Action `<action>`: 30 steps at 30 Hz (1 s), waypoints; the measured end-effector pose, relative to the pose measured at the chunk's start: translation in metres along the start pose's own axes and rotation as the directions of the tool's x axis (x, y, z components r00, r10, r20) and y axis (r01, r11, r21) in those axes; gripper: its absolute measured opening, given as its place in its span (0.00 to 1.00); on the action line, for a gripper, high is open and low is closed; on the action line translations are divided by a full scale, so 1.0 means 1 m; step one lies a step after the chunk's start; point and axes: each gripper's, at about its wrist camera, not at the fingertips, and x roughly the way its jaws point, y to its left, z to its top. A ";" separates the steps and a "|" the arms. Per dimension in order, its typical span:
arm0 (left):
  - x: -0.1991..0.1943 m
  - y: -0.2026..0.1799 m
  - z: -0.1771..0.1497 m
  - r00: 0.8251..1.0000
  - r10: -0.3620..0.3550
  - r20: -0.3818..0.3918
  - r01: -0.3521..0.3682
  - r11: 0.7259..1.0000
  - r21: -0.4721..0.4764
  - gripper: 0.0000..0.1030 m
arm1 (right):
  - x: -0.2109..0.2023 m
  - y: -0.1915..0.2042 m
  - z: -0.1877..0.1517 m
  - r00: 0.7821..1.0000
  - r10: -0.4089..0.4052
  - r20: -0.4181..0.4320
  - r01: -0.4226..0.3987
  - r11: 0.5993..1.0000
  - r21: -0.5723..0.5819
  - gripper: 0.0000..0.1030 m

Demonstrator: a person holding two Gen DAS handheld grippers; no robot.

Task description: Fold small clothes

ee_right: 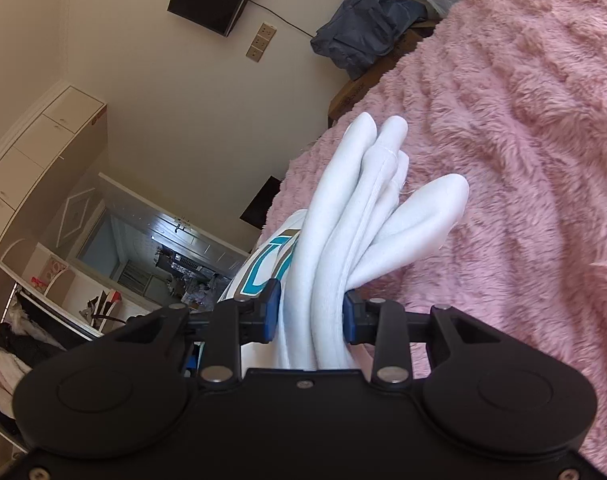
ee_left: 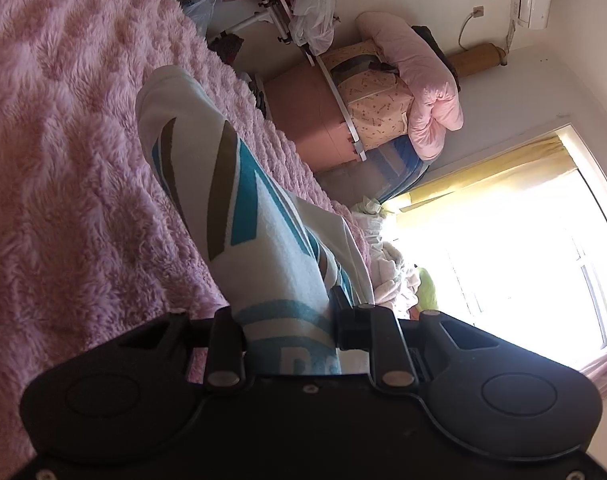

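From the left wrist, the left gripper is clamped on one end of a small white garment printed with teal and brown stripes; the cloth runs away from the jaws, hanging above a fluffy pink bed cover, though whether its far end touches the cover I cannot tell. A bright window sits off to the side. From the right wrist, the right gripper pinches a thick bunch of the same garment, several white folds fanning out past its blue pads, with the pink bed cover beneath. This looks like the pick-up stage, the piece held at both ends. The next move likely calls for drawing the ends apart to smooth the bunching, then laying it flat on the bed for a fold.
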 end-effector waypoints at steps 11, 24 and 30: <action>-0.115 0.014 -0.029 0.997 0.030 0.071 -0.029 0.999 -0.015 0.21 | 0.046 0.066 -0.047 0.997 0.039 -0.069 -0.042 0.998 -0.041 0.32; -0.108 0.115 -0.083 0.993 0.111 -0.040 -0.115 0.984 -0.132 0.22 | 0.072 0.014 -0.118 0.986 -0.092 -0.140 0.101 0.994 0.052 0.32; -0.112 0.158 -0.100 0.987 0.149 -0.061 -0.158 0.969 -0.188 0.35 | 0.073 -0.016 -0.138 0.982 -0.094 -0.162 0.110 0.989 0.094 0.29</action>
